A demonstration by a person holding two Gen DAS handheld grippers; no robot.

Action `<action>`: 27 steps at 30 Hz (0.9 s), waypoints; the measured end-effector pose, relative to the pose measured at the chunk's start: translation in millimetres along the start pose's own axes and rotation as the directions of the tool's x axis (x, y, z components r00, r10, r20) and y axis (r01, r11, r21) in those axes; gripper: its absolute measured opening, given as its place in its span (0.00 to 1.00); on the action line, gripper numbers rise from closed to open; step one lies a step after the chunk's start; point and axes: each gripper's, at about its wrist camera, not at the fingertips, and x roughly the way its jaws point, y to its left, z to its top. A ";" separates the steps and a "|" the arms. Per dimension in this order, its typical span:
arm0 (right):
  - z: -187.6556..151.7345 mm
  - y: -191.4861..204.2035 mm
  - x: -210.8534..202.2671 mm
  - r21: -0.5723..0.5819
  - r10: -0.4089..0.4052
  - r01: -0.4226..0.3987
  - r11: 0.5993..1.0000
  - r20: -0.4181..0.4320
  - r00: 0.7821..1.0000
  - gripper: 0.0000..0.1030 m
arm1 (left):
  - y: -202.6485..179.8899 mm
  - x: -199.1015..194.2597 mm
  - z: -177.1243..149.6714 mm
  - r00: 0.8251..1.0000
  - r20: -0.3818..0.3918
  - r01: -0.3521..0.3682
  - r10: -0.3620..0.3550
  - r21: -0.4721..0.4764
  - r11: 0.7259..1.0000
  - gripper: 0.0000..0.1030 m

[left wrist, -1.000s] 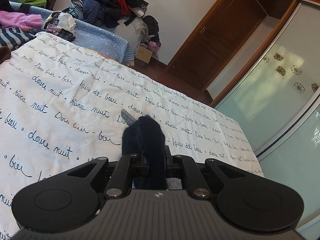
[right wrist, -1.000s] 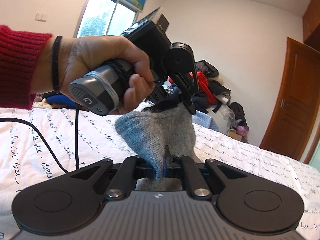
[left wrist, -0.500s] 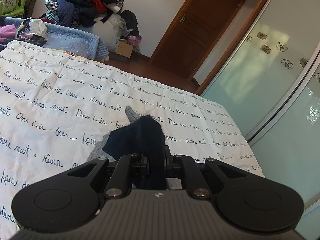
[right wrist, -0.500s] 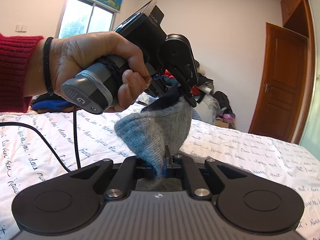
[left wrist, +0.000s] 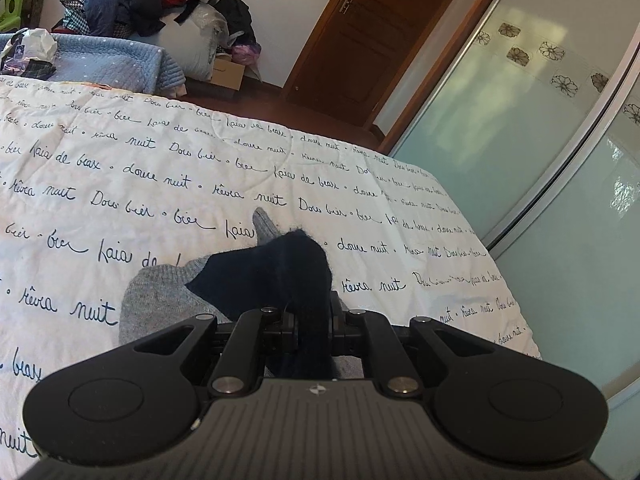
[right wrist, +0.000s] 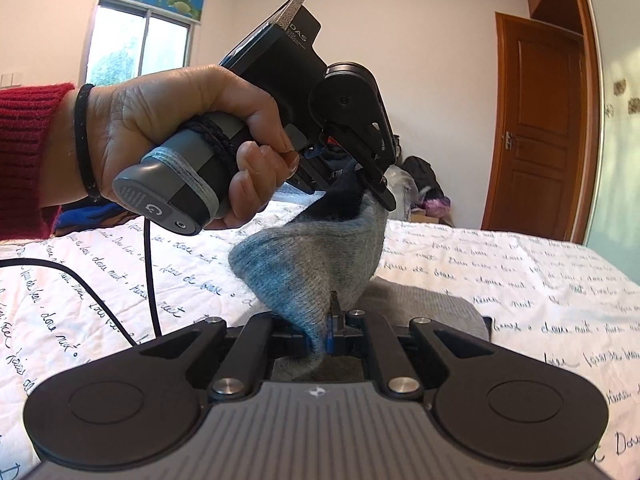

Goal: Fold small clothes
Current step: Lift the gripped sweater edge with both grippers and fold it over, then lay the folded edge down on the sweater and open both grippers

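- Grey knitted sock with a dark navy cuff (right wrist: 316, 256) hangs stretched between both tools above the white quilted bed cover printed with black script (left wrist: 160, 168).
- Left gripper (left wrist: 308, 320) has its fingers clamped on the navy cuff.
- Right gripper (right wrist: 326, 330) has its fingers pinched on the grey end.
- Left hand (right wrist: 172, 136), in a red knitted sleeve (right wrist: 24, 152), grips the handle.

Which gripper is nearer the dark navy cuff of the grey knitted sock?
Left. The left gripper is clamped on the dark navy cuff; the right gripper pinches the sock's grey end, away from the cuff.
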 end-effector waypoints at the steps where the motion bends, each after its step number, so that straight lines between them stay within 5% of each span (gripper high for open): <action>1: -1.0 -1.7 -0.5 0.006 -0.002 0.002 1.000 -0.003 1.000 0.07 | -2.6 3.4 -1.6 1.000 -0.005 -0.001 0.001 0.004 1.000 0.11; 27: -27.0 -53.9 -10.2 0.202 0.001 0.015 0.979 -0.079 0.997 0.07 | -46.5 75.2 -31.8 0.994 -0.110 -0.005 0.014 0.082 0.997 0.09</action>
